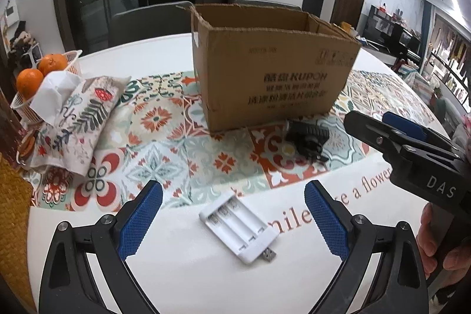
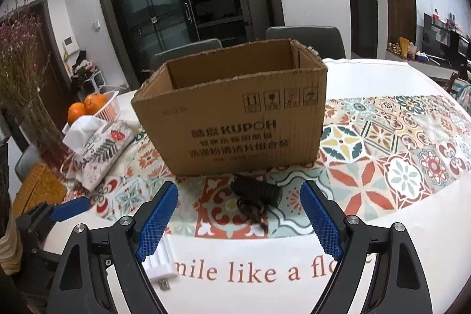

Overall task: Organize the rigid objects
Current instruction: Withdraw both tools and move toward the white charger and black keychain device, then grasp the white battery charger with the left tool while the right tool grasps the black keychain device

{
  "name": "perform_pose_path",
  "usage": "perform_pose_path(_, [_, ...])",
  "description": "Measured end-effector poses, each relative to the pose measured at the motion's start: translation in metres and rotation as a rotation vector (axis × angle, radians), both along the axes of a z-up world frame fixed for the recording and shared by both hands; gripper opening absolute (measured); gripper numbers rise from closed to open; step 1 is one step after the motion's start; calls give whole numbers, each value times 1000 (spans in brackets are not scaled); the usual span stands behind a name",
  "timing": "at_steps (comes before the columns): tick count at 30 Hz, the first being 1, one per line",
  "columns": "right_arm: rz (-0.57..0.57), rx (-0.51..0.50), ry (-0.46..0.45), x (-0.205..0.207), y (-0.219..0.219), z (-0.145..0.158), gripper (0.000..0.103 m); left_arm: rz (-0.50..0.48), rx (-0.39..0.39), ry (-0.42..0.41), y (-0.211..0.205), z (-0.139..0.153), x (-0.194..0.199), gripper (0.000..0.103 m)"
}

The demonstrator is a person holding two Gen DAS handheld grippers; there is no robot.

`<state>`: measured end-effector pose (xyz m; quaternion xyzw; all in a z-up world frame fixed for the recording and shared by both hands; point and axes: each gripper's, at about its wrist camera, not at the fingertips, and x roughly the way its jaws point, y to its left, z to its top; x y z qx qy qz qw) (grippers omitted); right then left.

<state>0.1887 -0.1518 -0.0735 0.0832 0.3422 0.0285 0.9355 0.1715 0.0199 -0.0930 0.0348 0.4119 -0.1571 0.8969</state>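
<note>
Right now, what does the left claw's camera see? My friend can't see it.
The open left claw hovers over a white USB battery charger on the table. Beyond it, a black adapter lies before an open cardboard box; the right claw reaches in from the right.

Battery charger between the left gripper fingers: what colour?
White battery charger, seen best in the left wrist view.

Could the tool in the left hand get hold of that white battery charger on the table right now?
Probably yes. The left tool is open, with its blue pads either side of the white battery charger, which lies flat on the table with nothing on or against it. The right tool is off to the side.
</note>
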Motion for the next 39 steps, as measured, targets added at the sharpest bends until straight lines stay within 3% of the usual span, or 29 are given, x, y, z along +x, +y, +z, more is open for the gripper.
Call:
perform_pose_path(21, [40,-50,135,-5,11,-52,86,-106,18,94,0,-54,-11,98])
perform_pose_path(39, [51,-80,192,9,12,-73,86,-149,44,85,-3,-78,2,98])
